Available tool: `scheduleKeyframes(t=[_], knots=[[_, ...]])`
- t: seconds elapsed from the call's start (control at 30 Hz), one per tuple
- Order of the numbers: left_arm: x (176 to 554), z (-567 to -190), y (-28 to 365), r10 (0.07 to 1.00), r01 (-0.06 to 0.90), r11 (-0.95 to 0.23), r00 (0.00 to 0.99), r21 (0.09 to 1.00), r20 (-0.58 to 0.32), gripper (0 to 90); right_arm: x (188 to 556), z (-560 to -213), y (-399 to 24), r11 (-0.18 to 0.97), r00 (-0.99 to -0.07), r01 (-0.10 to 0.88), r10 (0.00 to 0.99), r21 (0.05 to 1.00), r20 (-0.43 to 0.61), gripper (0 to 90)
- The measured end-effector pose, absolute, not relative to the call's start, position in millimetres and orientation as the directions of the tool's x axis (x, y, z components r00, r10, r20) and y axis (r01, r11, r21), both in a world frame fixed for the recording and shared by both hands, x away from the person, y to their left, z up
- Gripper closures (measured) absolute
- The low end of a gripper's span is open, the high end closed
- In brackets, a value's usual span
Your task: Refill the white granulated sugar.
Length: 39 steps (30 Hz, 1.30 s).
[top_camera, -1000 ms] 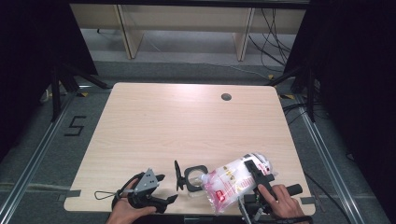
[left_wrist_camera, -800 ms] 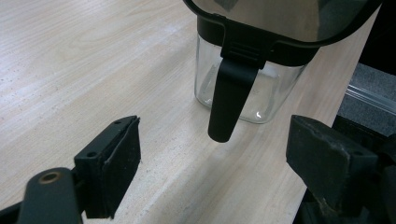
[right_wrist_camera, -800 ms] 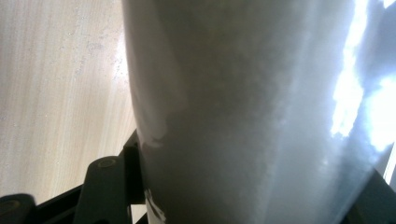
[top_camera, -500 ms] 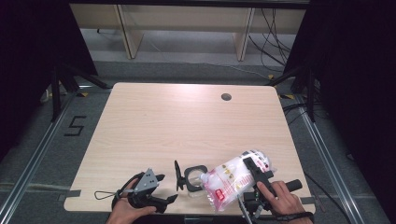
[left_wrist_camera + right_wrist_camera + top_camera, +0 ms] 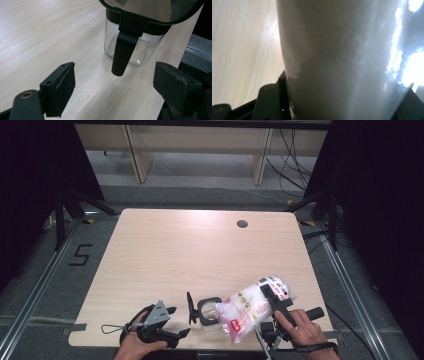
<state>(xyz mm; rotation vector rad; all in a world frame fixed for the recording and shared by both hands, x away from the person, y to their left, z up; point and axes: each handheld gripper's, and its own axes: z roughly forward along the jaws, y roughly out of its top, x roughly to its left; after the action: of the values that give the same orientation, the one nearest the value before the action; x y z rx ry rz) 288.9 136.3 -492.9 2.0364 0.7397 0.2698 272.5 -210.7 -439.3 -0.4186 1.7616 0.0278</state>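
Observation:
A clear glass jar with a black rim stands near the table's front edge, its hinged black lid flipped open to the left. In the left gripper view the jar is close ahead, with a black latch hanging down its side. My left gripper lies just left of the jar and is open, nothing between its jaws. My right gripper is shut on a clear bag of white granules with a red label. The bag is tilted, with one end at the jar's mouth. The bag sits between the jaws.
The wooden table has a round cable hole at the back right. A hand holds the right gripper at the front edge and another hand holds the left. Shelving and cables stand beyond the table.
The right hand and the bag have shifted only slightly. The left gripper and the jar have stayed where they were.

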Motion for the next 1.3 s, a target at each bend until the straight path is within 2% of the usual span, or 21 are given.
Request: scheduleKeyframes(t=[0.2,0.3,0.53,0.73,0.83,0.87,1.13,1.2,1.27,1.3], knots=[[288.7,-492.5,136.4,0.595,0.396,-0.405,0.799,0.824,-0.091,17.4,269.2,-436.6,-209.4,0.934,-0.176,-0.279,-0.277,-0.222,-0.945,40.9],[289.1,-492.2,136.5,0.593,0.391,-0.406,0.800,0.826,-0.087,17.4,269.7,-434.3,-206.9,0.920,-0.161,-0.288,-0.319,-0.265,-0.934,40.9],[288.9,-492.5,136.5,0.597,0.396,-0.403,0.797,0.825,-0.091,17.4,268.0,-436.9,-206.7,0.922,-0.159,-0.283,-0.318,-0.266,-0.935,41.0],[289.1,-492.9,136.4,0.595,0.391,-0.396,0.798,0.831,-0.092,17.4,268.8,-439.5,-208.2,0.934,-0.178,-0.281,-0.278,-0.222,-0.944,41.1],[289.6,-492.3,137.2,0.591,0.382,-0.408,0.803,0.829,-0.080,17.4,270.1,-437.5,-207.2,0.921,-0.161,-0.298,-0.307,-0.250,-0.938,41.2],[289.4,-492.2,137.2,0.592,0.386,-0.409,0.802,0.827,-0.082,17.4,268.7,-437.4,-207.6,0.930,-0.192,-0.278,-0.301,-0.242,-0.934,41.2],[289.1,-492.2,137.2,0.596,0.387,-0.404,0.798,0.829,-0.082,17.4,271.3,-437.8,-212.2,0.936,-0.198,-0.304,-0.242,-0.175,-0.950,41.3],[289.0,-492.3,137.0,0.596,0.389,-0.401,0.798,0.829,-0.086,17.4,269.6,-436.4,-212.7,0.940,-0.207,-0.283,-0.252,-0.188,-0.945,41.3],[289.4,-492.3,137.2,0.592,0.388,-0.406,0.801,0.827,-0.085,17.4,267.8,-437.8,-214.5,0.956,-0.235,-0.255,-0.207,-0.145,-0.950,41.3],[289.1,-492.4,137.0,0.596,0.388,-0.401,0.798,0.830,-0.085,17.4,268.1,-437.0,-214.1,0.953,-0.231,-0.261,-0.218,-0.155,-0.948,41.3]])
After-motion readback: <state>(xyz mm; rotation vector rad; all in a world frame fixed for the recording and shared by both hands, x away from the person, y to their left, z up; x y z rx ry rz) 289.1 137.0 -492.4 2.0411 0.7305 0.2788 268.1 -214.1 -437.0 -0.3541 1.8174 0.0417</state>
